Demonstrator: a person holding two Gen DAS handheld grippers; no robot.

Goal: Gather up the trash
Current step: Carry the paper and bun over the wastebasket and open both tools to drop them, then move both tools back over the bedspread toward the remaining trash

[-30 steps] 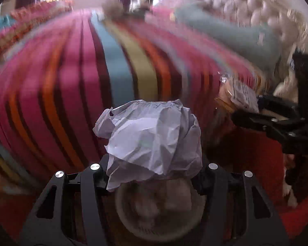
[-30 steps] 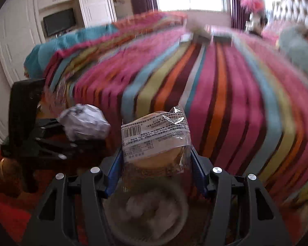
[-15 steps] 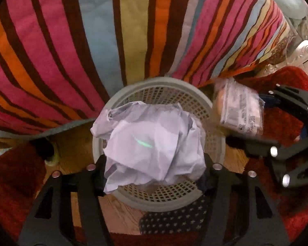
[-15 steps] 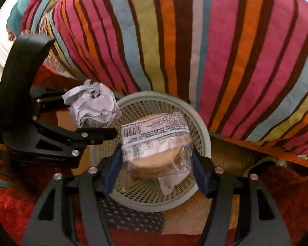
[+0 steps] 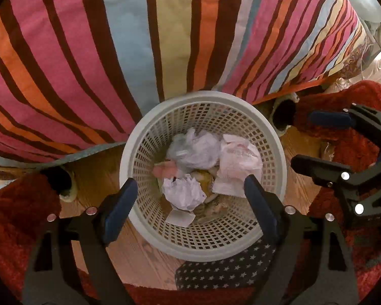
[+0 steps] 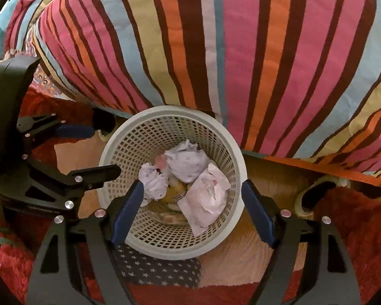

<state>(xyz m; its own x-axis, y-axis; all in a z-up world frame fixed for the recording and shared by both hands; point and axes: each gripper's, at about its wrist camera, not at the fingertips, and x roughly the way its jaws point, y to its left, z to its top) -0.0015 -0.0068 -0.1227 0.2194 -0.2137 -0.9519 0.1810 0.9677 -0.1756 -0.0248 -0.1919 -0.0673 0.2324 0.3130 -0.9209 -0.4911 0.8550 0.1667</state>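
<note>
A pale plastic mesh trash basket (image 5: 144, 137) stands on the floor at the foot of a striped bed; it also shows in the right wrist view (image 6: 129, 127). Inside lie a crumpled white paper ball (image 5: 184, 192), a wrapped bun in a clear packet (image 5: 237, 164) and other crumpled trash (image 5: 194, 148). In the right wrist view the paper ball (image 6: 152, 183) and the packet (image 6: 205, 198) lie in the basket too. My left gripper (image 5: 190, 200) is open and empty above the basket. My right gripper (image 6: 193, 206) is open and empty above it as well, and also shows in the left wrist view (image 5: 315, 139).
The striped bedspread (image 5: 165, 38) hangs down just behind the basket. A red shaggy rug (image 5: 10, 218) lies on both sides on a wooden floor (image 5: 94, 167). A dark star-patterned cloth (image 5: 223, 272) lies at the basket's near side. Slippers (image 6: 315, 198) lie under the bed's edge.
Both grippers tilted down over the basket, then opened. The paper ball dropped from the left gripper and the wrapped bun from the right; both now lie in the basket.
</note>
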